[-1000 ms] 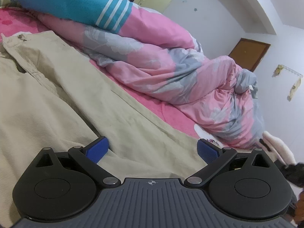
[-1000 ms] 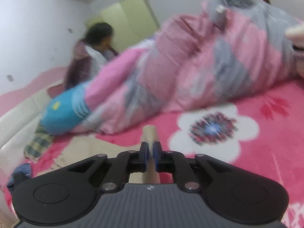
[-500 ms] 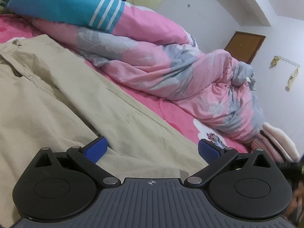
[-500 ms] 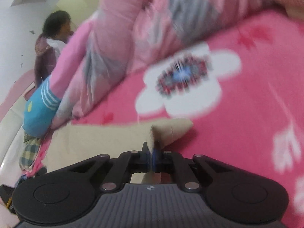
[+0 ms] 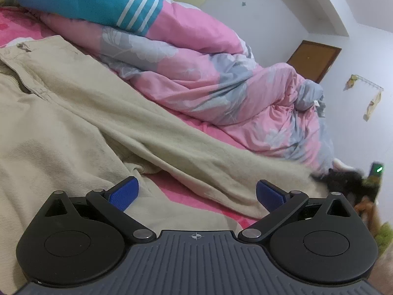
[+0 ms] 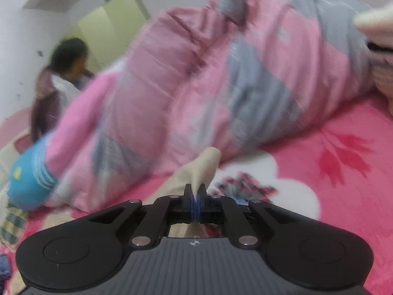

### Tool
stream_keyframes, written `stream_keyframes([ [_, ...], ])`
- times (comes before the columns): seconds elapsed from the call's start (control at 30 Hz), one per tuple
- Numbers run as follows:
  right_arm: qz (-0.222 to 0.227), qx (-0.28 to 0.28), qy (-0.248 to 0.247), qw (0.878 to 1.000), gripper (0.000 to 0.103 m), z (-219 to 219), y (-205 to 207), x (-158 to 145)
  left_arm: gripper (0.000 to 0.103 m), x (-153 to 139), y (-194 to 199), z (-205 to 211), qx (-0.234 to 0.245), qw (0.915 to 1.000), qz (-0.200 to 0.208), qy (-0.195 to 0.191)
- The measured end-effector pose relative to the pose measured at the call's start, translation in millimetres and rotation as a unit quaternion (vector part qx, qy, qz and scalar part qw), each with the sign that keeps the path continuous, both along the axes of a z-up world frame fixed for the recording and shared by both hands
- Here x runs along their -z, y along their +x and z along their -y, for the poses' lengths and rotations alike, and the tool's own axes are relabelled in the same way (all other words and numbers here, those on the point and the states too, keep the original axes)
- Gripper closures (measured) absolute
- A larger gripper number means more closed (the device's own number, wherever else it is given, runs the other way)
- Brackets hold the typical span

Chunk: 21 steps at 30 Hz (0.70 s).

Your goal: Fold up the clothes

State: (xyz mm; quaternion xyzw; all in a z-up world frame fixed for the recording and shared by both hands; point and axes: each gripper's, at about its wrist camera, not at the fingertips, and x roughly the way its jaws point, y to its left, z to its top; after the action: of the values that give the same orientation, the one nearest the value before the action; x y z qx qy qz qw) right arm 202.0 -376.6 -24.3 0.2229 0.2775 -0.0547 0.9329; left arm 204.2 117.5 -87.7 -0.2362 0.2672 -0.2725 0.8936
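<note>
Our right gripper (image 6: 195,194) pinches the beige trousers (image 5: 73,113)' hem; left gripper (image 5: 195,194) gapes empty. We'd draw the leg taut along the bed (image 6: 343,172).

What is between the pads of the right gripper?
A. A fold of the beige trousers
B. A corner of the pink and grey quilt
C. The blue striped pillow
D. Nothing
A: the right gripper is shut on a fold of the beige trousers, which rises above the pads.
</note>
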Motion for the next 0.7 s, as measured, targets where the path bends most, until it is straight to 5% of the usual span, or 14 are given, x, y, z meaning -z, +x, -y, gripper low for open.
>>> stream_keyframes([
  [0.13,-0.114,0.043,-0.026,0.992,0.089,15,11,52,0.000,-2,-2,-1,0.002,1.0000,0.000,0.004],
  [0.23,-0.094,0.078,-0.009,0.993,0.082,23,-7,38,0.000,-10,-7,-7,0.003,0.9999,0.008,-0.007],
  [0.3,-0.075,0.081,-0.043,0.993,0.082,21,-14,14,0.000,-18,-5,-13,-0.007,0.9997,0.007,-0.023],
  [0.37,-0.054,0.064,-0.080,0.993,0.081,12,-13,-13,0.000,-26,4,-20,-0.021,0.9989,0.000,-0.042],
  [0.47,-0.013,-0.037,-0.119,0.992,0.075,-35,9,-46,0.000,-25,25,-28,-0.063,0.9970,-0.019,-0.039],
  [0.57,0.004,-0.200,-0.167,0.966,0.056,-118,50,-57,0.001,-11,48,-34,-0.106,0.9931,-0.043,-0.024],
  [0.7,-0.012,-0.370,-0.218,0.903,0.056,-235,118,-24,0.001,2,53,-34,-0.114,0.9924,-0.045,-0.003],
])
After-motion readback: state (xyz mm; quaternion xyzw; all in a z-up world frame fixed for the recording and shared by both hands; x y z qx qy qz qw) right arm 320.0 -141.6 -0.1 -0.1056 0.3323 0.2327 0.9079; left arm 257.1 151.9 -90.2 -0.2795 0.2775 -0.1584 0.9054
